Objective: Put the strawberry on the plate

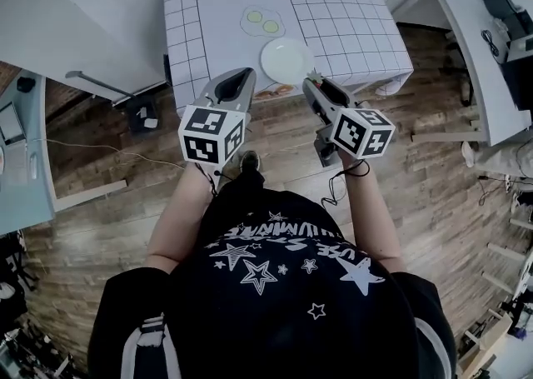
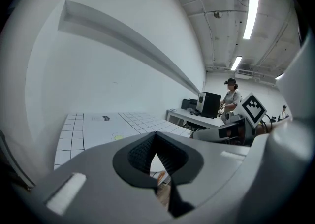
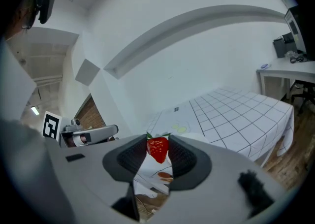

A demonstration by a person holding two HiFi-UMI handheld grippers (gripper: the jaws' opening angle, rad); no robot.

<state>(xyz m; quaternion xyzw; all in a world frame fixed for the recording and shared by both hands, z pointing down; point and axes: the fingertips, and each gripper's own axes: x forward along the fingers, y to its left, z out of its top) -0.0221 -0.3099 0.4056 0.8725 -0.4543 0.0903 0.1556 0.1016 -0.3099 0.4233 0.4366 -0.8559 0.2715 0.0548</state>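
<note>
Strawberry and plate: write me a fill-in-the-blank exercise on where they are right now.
1. The strawberry is pinched between the fingers of the ____ gripper.
2. The white plate on the table is ____.
3. The left gripper, with its fingers together, holds ____.

Missing words: right; empty; nothing.

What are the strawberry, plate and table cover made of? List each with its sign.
Strawberry: likely plastic, an even red with a slight gloss.
Plate: smooth plain white with a faint sheen; ceramic or plastic, can't tell.
Table cover: thin flexible sheet, cloth or vinyl, matte; it drapes over the edges.
</note>
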